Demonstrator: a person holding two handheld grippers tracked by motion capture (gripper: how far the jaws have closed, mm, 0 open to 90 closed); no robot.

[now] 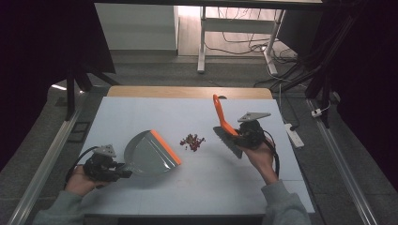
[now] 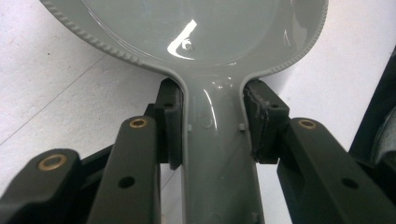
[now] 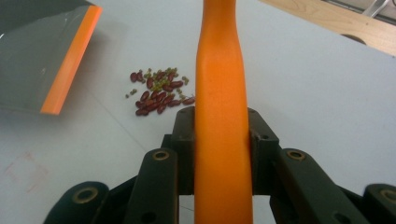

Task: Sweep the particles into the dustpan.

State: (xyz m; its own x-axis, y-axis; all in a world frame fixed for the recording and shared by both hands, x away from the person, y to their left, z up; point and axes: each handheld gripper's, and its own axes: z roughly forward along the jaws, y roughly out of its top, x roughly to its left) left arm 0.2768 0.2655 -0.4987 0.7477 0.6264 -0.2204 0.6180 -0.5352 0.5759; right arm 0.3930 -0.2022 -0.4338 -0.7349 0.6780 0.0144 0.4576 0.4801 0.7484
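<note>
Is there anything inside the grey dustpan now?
Nothing shows inside the grey dustpan: its pan looks bare. The beans lie on the table beyond its orange lip. The underside is hidden.

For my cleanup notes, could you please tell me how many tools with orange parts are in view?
2: the dustpan with an orange lip, held by the left gripper, and the orange-handled brush in the right gripper.

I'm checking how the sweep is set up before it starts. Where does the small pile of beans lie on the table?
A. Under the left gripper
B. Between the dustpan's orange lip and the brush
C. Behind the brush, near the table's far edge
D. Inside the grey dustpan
B: in the high view the beans lie on the bare table, apart from both the dustpan to their left and the brush to their right.
</note>
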